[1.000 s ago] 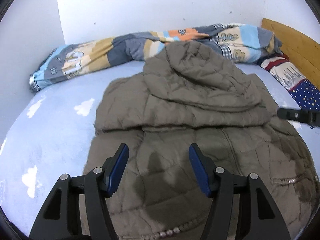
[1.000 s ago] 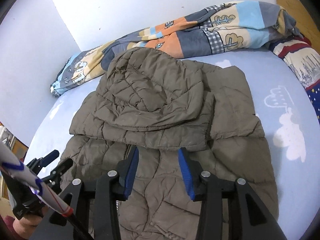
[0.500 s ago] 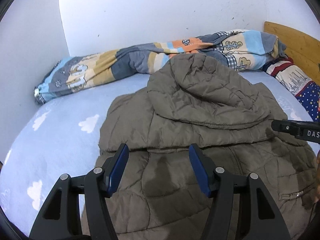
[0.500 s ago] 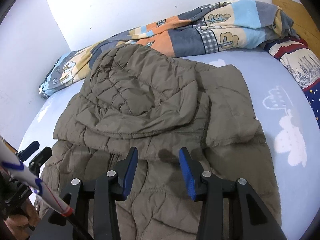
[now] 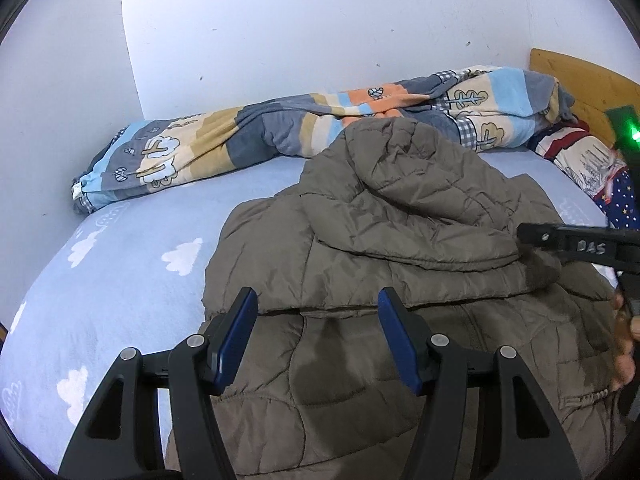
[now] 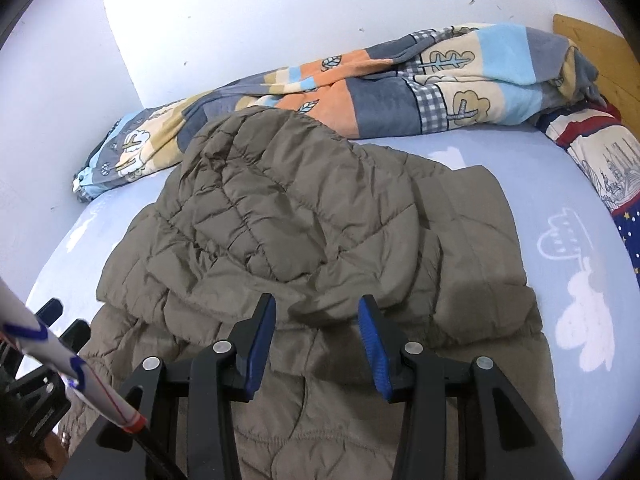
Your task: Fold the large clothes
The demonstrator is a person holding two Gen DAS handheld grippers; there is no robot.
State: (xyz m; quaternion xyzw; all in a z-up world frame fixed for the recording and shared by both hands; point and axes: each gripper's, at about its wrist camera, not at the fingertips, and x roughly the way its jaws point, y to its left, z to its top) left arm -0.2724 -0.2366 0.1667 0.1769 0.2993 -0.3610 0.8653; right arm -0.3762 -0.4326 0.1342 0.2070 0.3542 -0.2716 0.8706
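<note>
Left wrist view, jacket: We see the olive quilted jacket (image 5: 400, 280) spread across the middle of the bed (image 5: 132, 264), hood turned down over the chest, we judge so that the body lies flat for a fold.
Left wrist view, left gripper: Our left gripper (image 5: 316, 340) hovers over the jacket's left half with its fingers (image 5: 236, 336) released and nothing between them.
Left wrist view, right gripper: It reaches in from the bed's right edge at the hood's rim; we cannot tell from here how its fingers stand.
Right wrist view, right gripper: Our right gripper (image 6: 316, 340) hangs just above the hood's lower rim, fingers (image 6: 374, 344) parted and empty, placed, we judge, to take that rim.
Right wrist view, bedding: A patchwork quilt (image 6: 400, 84) is bunched along the far edge, against the wall, touching the hood's top.
Containers: We see none in either view.
</note>
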